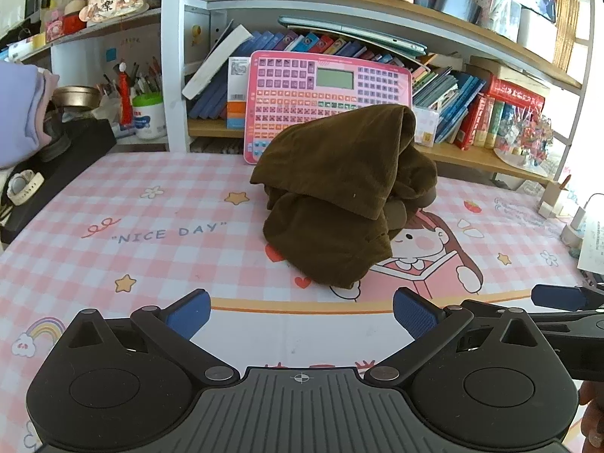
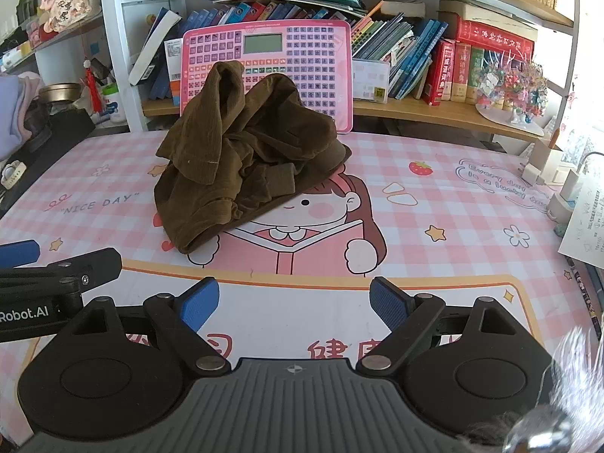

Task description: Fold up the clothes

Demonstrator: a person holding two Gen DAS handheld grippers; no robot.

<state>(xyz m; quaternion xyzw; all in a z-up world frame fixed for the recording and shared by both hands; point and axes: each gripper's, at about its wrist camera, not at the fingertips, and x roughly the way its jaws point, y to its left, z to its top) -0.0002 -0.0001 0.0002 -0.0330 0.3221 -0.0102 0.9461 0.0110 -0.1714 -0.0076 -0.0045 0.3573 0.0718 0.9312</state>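
Brown garment (image 1: 339, 196) heaped on mat (image 1: 151, 234)

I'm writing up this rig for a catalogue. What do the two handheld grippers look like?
Both match: the left gripper and right gripper have matte black linkage arms with silver pivot pins, blue textured pads, a ribbed grey centre plate with a crosshair mark, and white "Robot.AI" lettering on the side.

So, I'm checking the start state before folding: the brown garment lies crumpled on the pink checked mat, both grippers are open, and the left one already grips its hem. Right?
Not quite. The left gripper grips nothing: the left wrist view shows its jaws wide apart with only bare mat between them, short of the brown garment. The rest holds: the garment lies crumpled on the pink checked mat, and the right gripper is open too.
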